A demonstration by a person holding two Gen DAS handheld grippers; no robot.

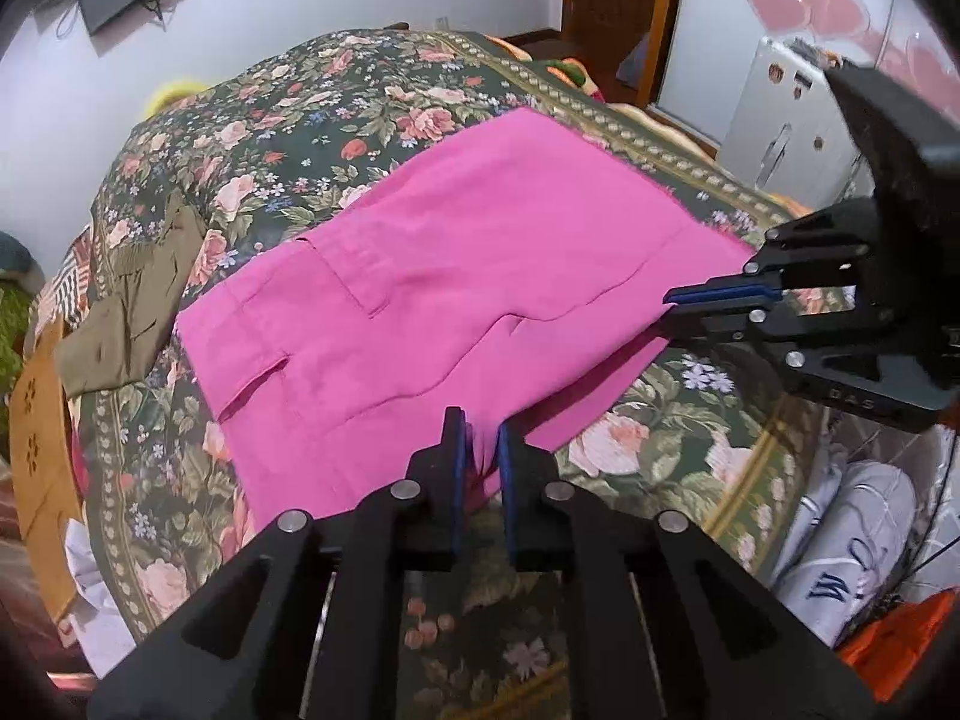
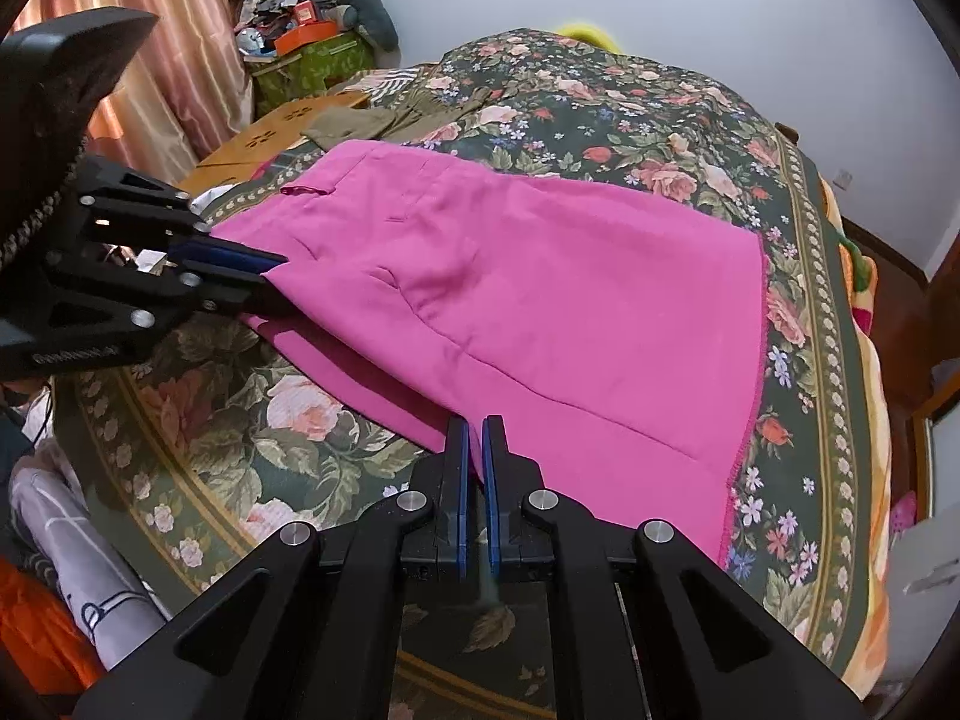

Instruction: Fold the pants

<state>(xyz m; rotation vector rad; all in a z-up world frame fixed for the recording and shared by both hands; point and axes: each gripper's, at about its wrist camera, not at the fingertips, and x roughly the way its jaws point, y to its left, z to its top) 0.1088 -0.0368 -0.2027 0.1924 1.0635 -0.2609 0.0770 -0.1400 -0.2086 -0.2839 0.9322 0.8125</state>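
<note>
Pink pants [image 1: 450,276] [image 2: 540,300] lie spread on a floral bedspread [image 1: 312,114] [image 2: 630,120], with pocket flaps showing toward the far end. My left gripper [image 1: 480,426] is shut on a bunched piece of their near edge, and pink cloth fills the space between its blue pads. My right gripper [image 2: 475,423] is shut on the same near edge further along, its pads almost together over a thin fold. Each gripper also shows in the other view: the right gripper [image 1: 672,300] and the left gripper [image 2: 276,267] each pinch a side of the pink cloth.
An olive garment [image 1: 126,312] [image 2: 360,120] lies beyond the pants near a wooden board [image 1: 36,420] [image 2: 282,120]. A white cabinet [image 1: 792,138] and a white bag [image 1: 852,540] stand beside the bed. A curtain [image 2: 150,60] and a cluttered green box [image 2: 306,66] sit at the far corner.
</note>
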